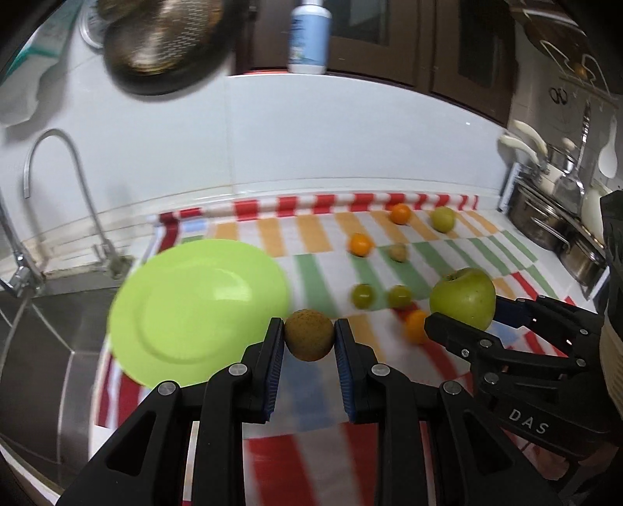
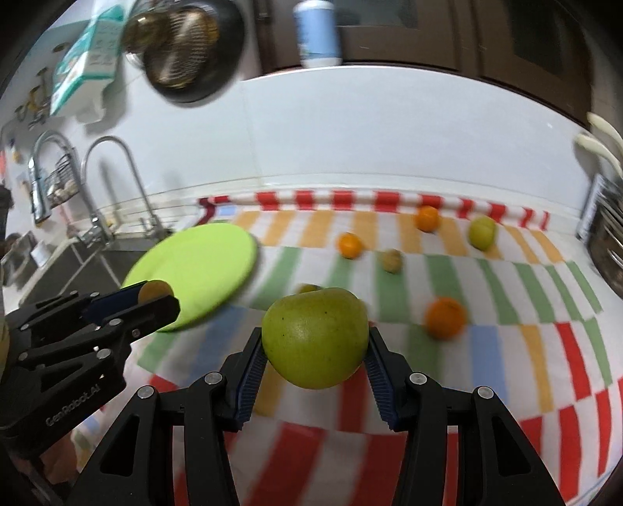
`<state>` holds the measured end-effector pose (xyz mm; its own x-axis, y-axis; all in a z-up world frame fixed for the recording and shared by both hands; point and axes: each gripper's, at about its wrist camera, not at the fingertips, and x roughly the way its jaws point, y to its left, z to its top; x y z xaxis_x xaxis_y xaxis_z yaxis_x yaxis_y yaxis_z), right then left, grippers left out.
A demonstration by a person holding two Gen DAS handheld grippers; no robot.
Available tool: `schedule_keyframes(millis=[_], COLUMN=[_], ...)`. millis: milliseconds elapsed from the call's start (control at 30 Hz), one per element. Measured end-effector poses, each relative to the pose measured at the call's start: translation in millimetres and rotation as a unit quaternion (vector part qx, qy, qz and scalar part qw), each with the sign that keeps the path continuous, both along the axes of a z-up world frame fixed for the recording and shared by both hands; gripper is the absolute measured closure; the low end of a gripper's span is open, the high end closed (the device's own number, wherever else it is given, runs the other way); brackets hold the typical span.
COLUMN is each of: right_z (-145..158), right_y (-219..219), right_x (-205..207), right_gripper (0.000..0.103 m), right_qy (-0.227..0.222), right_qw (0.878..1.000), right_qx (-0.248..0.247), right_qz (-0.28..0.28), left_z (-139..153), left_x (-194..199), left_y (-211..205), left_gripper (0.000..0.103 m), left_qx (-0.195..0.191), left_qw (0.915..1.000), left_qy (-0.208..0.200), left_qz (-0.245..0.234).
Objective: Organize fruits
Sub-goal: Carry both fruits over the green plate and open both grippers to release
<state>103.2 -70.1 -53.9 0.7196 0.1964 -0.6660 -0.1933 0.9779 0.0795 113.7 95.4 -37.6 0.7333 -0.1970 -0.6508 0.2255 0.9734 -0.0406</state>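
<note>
My left gripper [image 1: 309, 340] is shut on a small brown round fruit [image 1: 309, 334] and holds it just right of the lime-green plate [image 1: 194, 303]. My right gripper [image 2: 317, 350] is shut on a large green apple [image 2: 315, 336] above the striped cloth [image 2: 506, 350]. The apple also shows in the left wrist view [image 1: 463, 297], and the left gripper shows in the right wrist view [image 2: 153, 299] at the plate's [image 2: 202, 260] near edge. Loose on the cloth lie oranges [image 1: 360, 244] [image 1: 401, 214] [image 2: 446, 317], small green fruits [image 1: 363, 296] [image 1: 400, 296], a green apple [image 1: 443, 219] and a brown fruit [image 1: 398, 252].
A steel sink [image 1: 43, 323] with a curved tap [image 1: 62, 175] lies left of the cloth. Steel pots [image 1: 545, 218] stand at the right. A white tiled wall [image 1: 311, 136] backs the counter, with a dark pan [image 1: 167, 46] and a bottle [image 1: 309, 35] above.
</note>
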Motion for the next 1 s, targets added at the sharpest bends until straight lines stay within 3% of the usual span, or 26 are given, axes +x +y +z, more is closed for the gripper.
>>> schedule_keyframes(millis=[267, 500, 1000], right_z=[0.1, -18.3, -50.6], right_y=[74.0, 133.0, 179.1], right_x=[24.7, 60.2, 109.7], right_gripper=[0.052, 0.052, 0.052], right_qy=[-0.005, 0.014, 0.045], right_qw=[0.999, 0.996, 0.994], right_qx=[0.009, 0.003, -0.017], right_qz=[0.051, 0.09, 0.1], left_z=[-11.5, -30.1, -67.6], left_x=[19.9, 47.4, 94.9], left_y=[67.2, 107.7, 142.7], left_gripper=[0.077, 0.077, 0.076], left_qx=[0.023, 0.022, 0.005], left_qw=[0.9997, 0.9996, 0.9973], left_qy=[0.001, 0.016, 0.074], left_qz=[0.006, 0.002, -0.002])
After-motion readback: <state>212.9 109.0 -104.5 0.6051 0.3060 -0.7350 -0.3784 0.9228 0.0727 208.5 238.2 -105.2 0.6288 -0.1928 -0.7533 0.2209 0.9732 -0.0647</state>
